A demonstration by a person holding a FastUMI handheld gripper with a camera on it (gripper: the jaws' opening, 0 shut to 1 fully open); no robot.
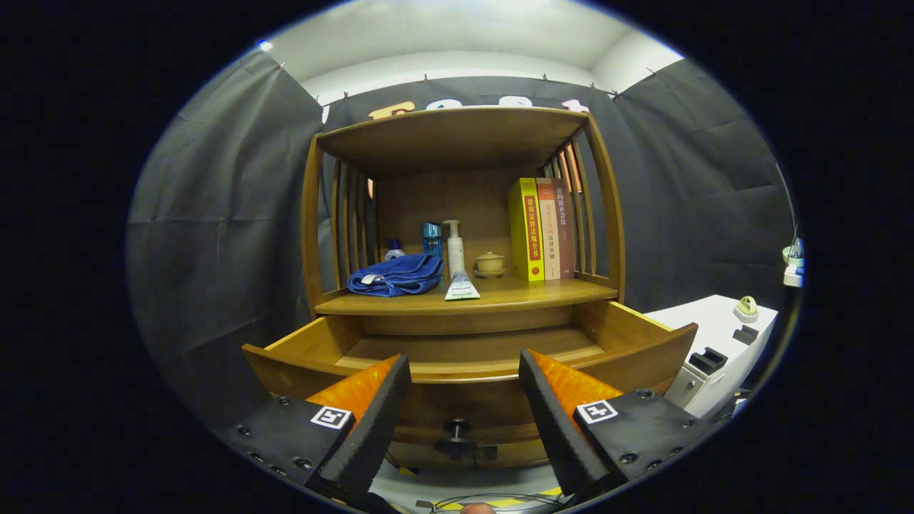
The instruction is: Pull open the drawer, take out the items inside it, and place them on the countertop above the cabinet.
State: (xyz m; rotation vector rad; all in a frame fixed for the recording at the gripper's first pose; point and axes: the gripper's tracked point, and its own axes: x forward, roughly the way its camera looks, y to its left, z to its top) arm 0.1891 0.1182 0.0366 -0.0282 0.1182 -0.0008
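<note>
The wooden drawer (628,335) stands pulled open below the countertop (543,293), and its bare floor shows inside. A dark knob (457,428) sits on the drawer front, between my fingers and a little beyond them. On the countertop lie a folded blue towel (396,275) and a white tube (461,287). Behind them stand a white pump bottle (455,246), a blue bottle (431,238) and a small yellow lidded pot (490,263). My gripper (464,382) is open in front of the drawer, with nothing between its orange-and-black fingers (371,407).
Three books (540,228) stand upright at the right end of the countertop, under the cabinet's upper shelf (450,135). A white unit (721,335) with small items on top stands to the right of the cabinet. Cables lie on the floor below the fingers.
</note>
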